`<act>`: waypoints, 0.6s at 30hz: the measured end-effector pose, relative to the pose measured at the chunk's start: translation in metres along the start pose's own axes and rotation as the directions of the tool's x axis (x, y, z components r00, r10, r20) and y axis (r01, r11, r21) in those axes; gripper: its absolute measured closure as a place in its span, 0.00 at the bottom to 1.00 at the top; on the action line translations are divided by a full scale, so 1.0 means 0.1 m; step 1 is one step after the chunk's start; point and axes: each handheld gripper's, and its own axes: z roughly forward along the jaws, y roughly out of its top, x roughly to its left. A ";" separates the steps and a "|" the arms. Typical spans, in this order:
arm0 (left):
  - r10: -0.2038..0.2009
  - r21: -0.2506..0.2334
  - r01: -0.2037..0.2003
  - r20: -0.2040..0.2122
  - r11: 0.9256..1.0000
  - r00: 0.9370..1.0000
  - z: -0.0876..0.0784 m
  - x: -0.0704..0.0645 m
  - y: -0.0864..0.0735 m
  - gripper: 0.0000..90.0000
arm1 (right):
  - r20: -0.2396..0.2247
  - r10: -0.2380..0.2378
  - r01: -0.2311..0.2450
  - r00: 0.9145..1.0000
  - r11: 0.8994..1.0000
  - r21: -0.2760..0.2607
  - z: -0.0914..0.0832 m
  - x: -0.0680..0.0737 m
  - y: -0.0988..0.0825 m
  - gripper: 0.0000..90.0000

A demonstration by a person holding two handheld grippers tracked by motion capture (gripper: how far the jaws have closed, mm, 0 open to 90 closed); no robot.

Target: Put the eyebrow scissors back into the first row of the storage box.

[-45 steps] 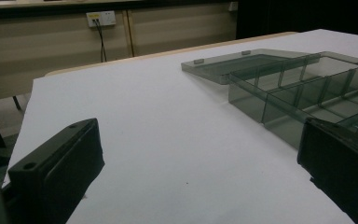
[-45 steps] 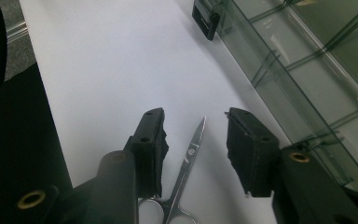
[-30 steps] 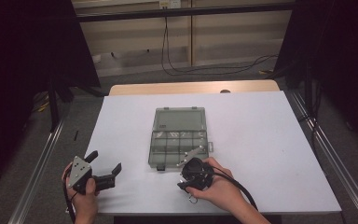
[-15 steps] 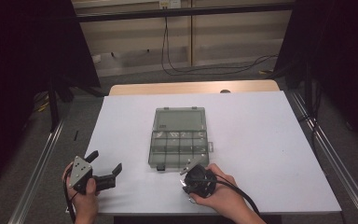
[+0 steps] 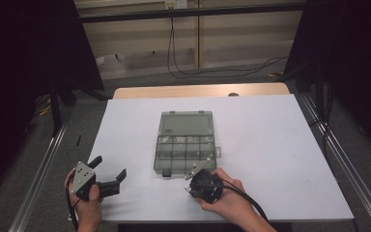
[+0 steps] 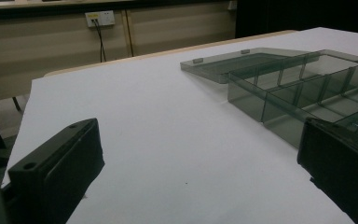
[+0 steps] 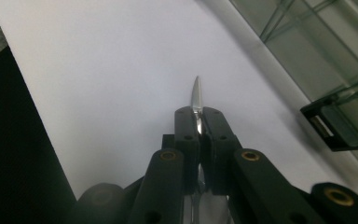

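A smoky clear compartment box [image 5: 186, 153] lies open mid-table, its lid [image 5: 186, 124] flat behind it. My right gripper [image 5: 196, 175] is at the box's near right corner. In the right gripper view, my right gripper [image 7: 198, 114] is shut on a thin shiny metal piece [image 7: 196, 93] whose pointed tip sticks out past the pads. Its jaws have just been closing on that piece. My left gripper [image 5: 108, 167] is held at the near left, apart from the box [image 6: 307, 88]. The left gripper [image 6: 198, 154] stands open over bare table with nothing between its jaws.
The white tabletop [image 5: 270, 140] has free room left and right of the box. A black latch [image 7: 338, 123] juts from the box's front wall close to my right gripper. Metal rails [image 5: 340, 159] run along both table sides, and cables hang from a wall socket [image 5: 176, 4].
My right gripper has drawn slightly back from the box toward the near edge, with its jaws closing on the metal piece. The left gripper has not moved.
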 end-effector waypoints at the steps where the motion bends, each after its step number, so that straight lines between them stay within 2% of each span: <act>1: 0.002 0.000 -0.002 0.002 1.000 1.000 0.00 0.00 0.00 0.00 | 0.002 -0.003 0.003 1.000 1.000 0.003 -0.01 0.00 0.01 0.97; 5: -0.003 -0.004 0.003 0.001 1.000 1.000 -0.01 0.00 0.00 0.00 | 0.017 -0.006 0.006 1.000 1.000 0.001 -0.04 -0.02 0.04 1.00; 6: -0.001 -0.002 0.001 0.000 1.000 1.000 -0.01 0.00 0.00 0.00 | -0.007 0.006 -0.006 1.000 1.000 0.022 -0.03 -0.05 0.06 1.00; 8: 0.005 0.003 -0.005 0.006 1.000 1.000 0.00 0.00 0.00 0.00 | -0.020 0.022 -0.022 1.000 0.999 0.031 -0.02 -0.07 0.06 1.00; 9: 0.009 0.003 -0.009 0.006 1.000 1.000 0.00 0.00 0.00 0.00 | -0.026 0.015 -0.014 1.000 0.999 0.035 -0.01 -0.08 0.07 1.00; 10: 0.009 0.003 -0.009 0.006 1.000 1.000 0.00 0.00 0.00 0.00 | -0.028 0.027 -0.026 0.999 0.999 0.038 -0.01 -0.08 0.07 1.00; 18: 0.003 0.001 -0.003 0.002 1.000 1.000 -0.01 0.00 0.00 0.00 | -0.046 0.019 -0.018 0.999 0.999 0.034 -0.01 -0.12 0.06 1.00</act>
